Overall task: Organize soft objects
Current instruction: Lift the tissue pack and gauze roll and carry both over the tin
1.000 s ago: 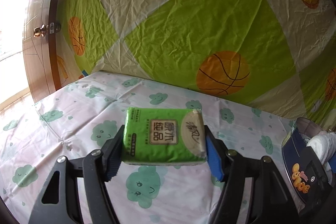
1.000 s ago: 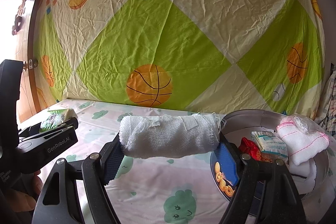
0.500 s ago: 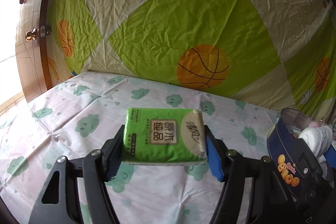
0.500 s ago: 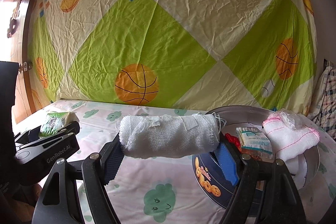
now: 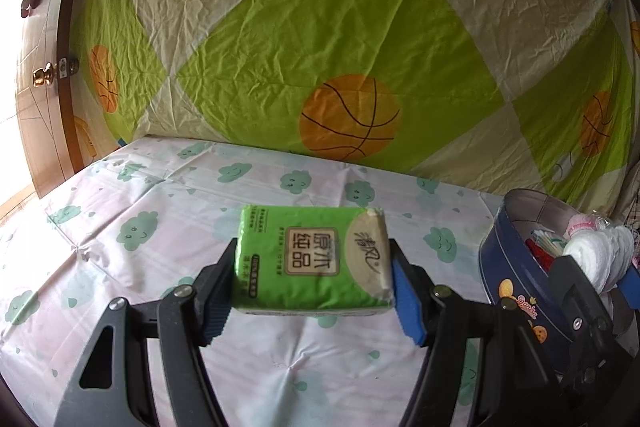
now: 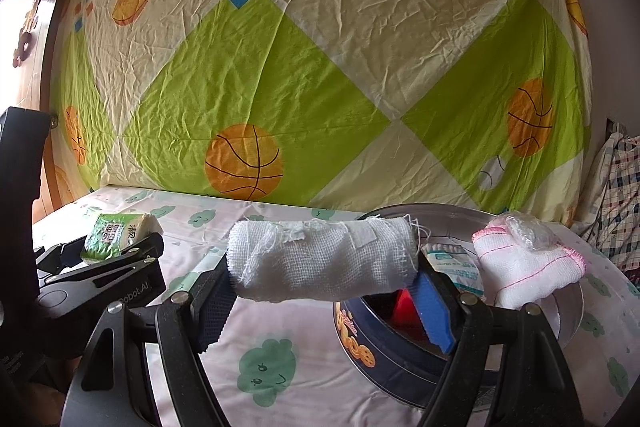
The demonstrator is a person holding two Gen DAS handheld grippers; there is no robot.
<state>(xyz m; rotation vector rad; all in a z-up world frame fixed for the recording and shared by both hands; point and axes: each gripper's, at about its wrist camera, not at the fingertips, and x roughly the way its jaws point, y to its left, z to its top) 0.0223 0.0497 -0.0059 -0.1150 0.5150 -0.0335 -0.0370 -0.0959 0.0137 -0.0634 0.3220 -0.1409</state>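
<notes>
My left gripper (image 5: 310, 283) is shut on a green tissue pack (image 5: 312, 259), held above the cloud-print bedsheet (image 5: 140, 227). The same tissue pack (image 6: 116, 233) and the left gripper (image 6: 120, 247) show at the left of the right wrist view. My right gripper (image 6: 320, 291) is shut on a white gauze roll (image 6: 324, 259), held crosswise just left of a round dark blue tin (image 6: 384, 351). The tin (image 5: 516, 291) appears at the right in the left wrist view, with the gauze roll (image 5: 600, 255) over it. Inside lie a pink-edged white cloth (image 6: 528, 263), a small white packet (image 6: 456, 267) and something red (image 6: 404, 311).
A green and cream sheet with basketball prints (image 6: 320, 87) hangs behind the bed. A wooden door with a brass knob (image 5: 40, 75) stands at the left. Checked fabric (image 6: 624, 195) lies at the far right.
Both grippers have drifted right toward the tin, each keeping its load. The tin looms larger in both views.
</notes>
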